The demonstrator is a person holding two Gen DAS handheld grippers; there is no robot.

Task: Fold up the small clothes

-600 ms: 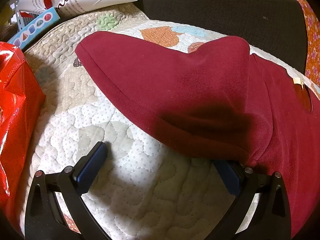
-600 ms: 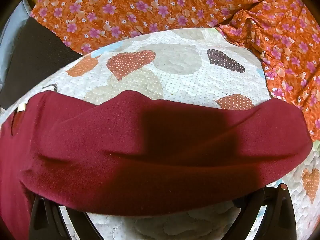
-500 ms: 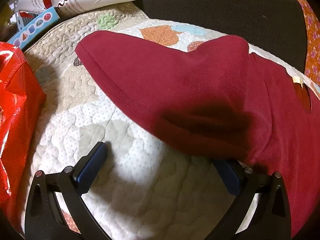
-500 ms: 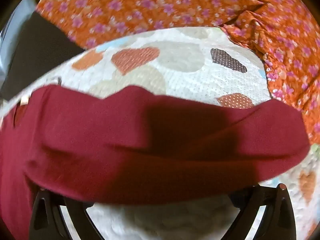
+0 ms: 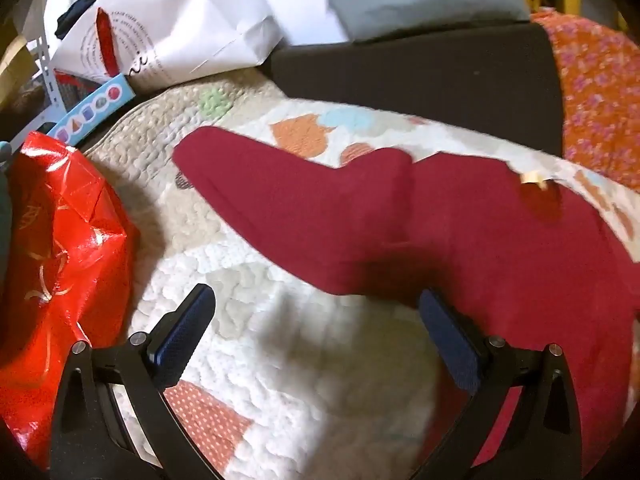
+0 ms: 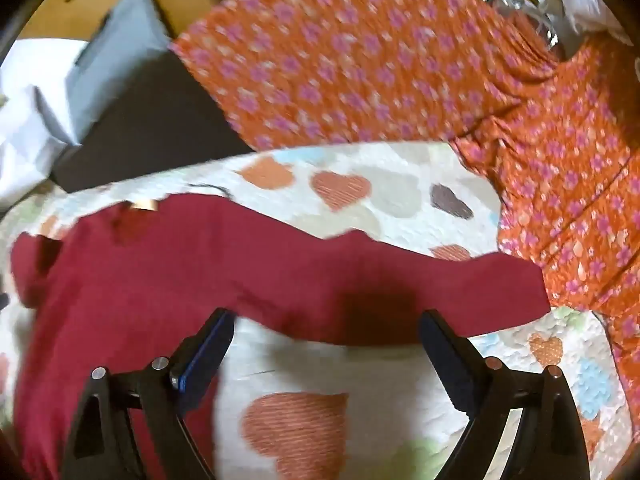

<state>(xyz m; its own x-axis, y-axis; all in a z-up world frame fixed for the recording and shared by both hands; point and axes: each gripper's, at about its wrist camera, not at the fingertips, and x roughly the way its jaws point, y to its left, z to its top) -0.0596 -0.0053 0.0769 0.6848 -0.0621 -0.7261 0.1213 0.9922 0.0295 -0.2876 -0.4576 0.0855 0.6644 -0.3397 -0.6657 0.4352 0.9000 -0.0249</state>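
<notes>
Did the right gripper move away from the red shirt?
Yes. The right gripper has pulled back and up: the red shirt that draped over its fingers now lies ahead on the heart quilt, fingers uncovered.

Red bag [image 5: 60, 264] crowds left — bare quilt [image 5: 304, 364] ahead.

A heart-patterned quilt [image 6: 400, 200] covers the surface, with orange floral fabric [image 6: 360, 60], a dark cushion [image 5: 420, 76], a white bag [image 5: 172, 28] and a red bag [image 5: 60, 248] around it.
</notes>
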